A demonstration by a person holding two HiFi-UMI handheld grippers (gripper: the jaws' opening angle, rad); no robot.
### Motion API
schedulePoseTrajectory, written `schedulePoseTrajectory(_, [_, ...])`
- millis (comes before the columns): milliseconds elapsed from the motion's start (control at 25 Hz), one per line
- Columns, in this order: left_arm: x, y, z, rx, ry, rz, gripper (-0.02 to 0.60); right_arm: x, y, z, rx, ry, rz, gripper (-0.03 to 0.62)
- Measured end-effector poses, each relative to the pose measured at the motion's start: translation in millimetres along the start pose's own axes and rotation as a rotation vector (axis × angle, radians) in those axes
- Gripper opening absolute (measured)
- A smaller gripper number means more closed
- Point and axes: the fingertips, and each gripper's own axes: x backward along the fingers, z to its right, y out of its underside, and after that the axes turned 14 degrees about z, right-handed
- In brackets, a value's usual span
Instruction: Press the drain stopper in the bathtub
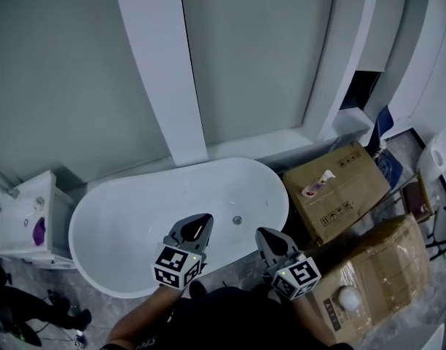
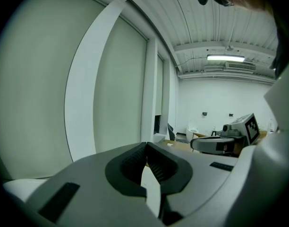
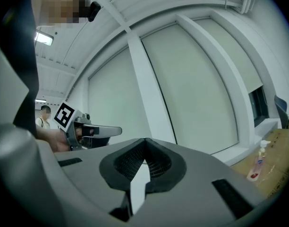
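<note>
Running left-right (slight tilt): bathtub (image 1: 135, 217); drain stopper (image 1: 237, 219) inside; left claw (image 1: 206, 218), right claw (image 1: 260, 232) pressed shut.

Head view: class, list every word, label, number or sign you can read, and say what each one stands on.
No words or numbers can be read.
Cardboard box: small black printed symbols on its side, too small to read.
Bottle on that box: label blurred.
Left gripper and right gripper: square black-and-white markers on their cubes, no letters.
</note>
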Motion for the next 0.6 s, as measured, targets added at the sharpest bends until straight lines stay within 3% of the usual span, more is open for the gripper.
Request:
schedulePoseTrajectory(120, [20.9,-1.7,-28.7,0.001,-0.017,0.007,0.015,-16.5,12.0,-25.2,0.027,-0.032,-0.015,0.012])
schedulePoseTrajectory(440, [55.6,-3.8,-69.7,0.006,-0.047,0.03,0.015,-31.9,28.1,-47.2,0.017,0.033,-0.034,0.012])
schedulePoseTrajectory(600, [65.9,2.5,-78.3,0.006,-0.049,0.017,0.015,-40.3,38.7,-65.3,-0.006,-0.009,-0.023,0.012])
